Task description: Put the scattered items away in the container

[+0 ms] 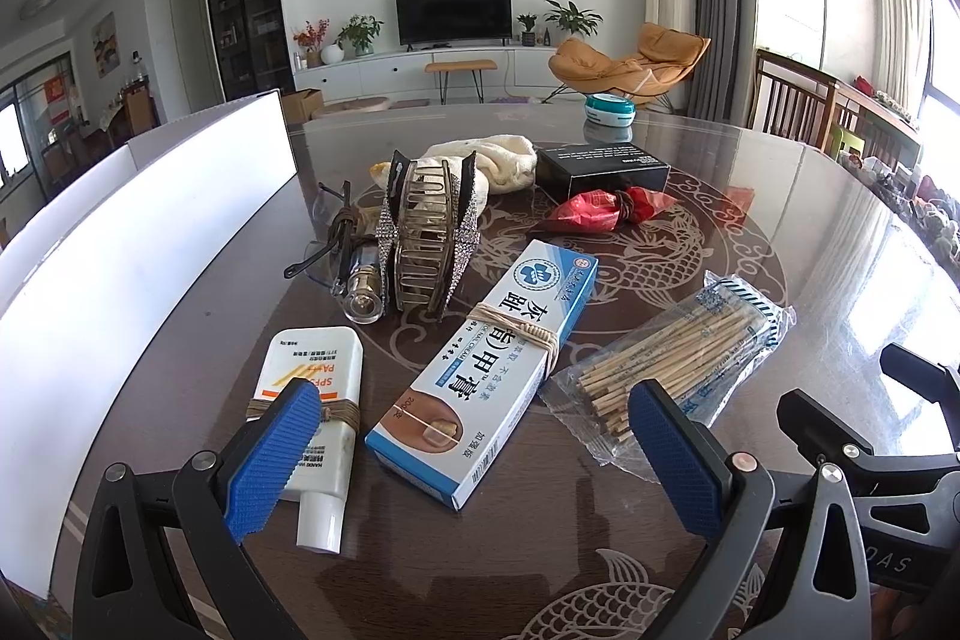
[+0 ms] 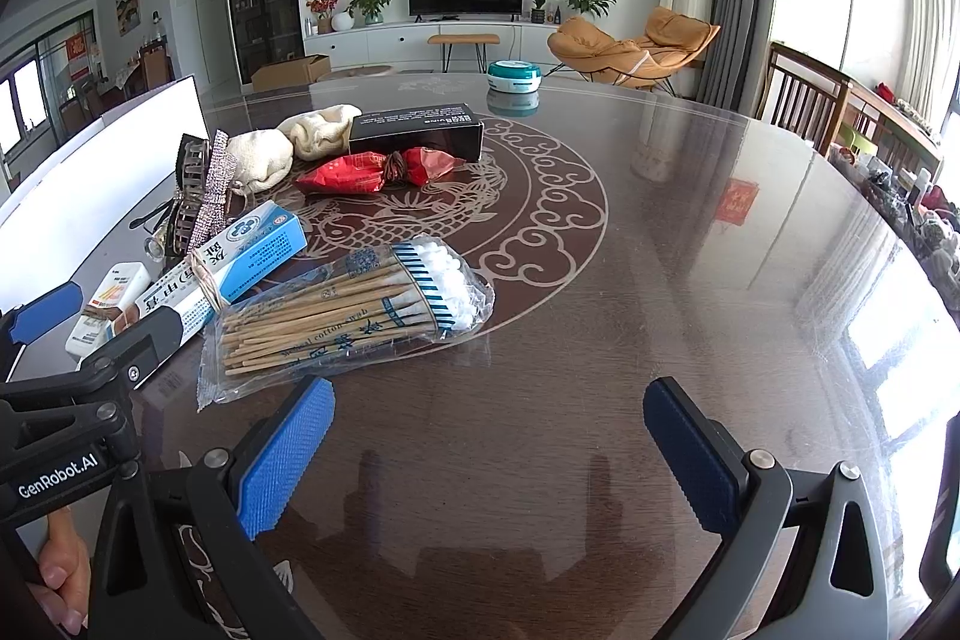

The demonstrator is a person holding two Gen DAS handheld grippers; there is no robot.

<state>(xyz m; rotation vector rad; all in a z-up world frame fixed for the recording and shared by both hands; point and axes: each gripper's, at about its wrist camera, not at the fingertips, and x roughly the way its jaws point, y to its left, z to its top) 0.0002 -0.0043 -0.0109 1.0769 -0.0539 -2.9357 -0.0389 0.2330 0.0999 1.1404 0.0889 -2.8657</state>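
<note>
Scattered items lie on a dark glass-topped table. In the left wrist view my left gripper (image 1: pixel 474 451) is open, hovering over the near end of a blue-and-white cream box (image 1: pixel 480 370). A white tube (image 1: pixel 315 418) lies under its left finger. A bag of cotton swabs (image 1: pixel 672 364) lies to the right, a rhinestone hair claw (image 1: pixel 429 232) and glasses (image 1: pixel 333 232) behind. The white container (image 1: pixel 138 244) stands at the left. My right gripper (image 2: pixel 489 451) is open and empty over bare table, just right of the swab bag (image 2: pixel 348 310).
Further back lie a cream cloth (image 1: pixel 498 160), a black box (image 1: pixel 600 166), a red packet (image 1: pixel 606 208) and a teal round tin (image 1: pixel 609 109). Wooden chairs (image 1: pixel 798 100) stand at the table's right side. The right part of the table (image 2: pixel 720 250) is bare glass.
</note>
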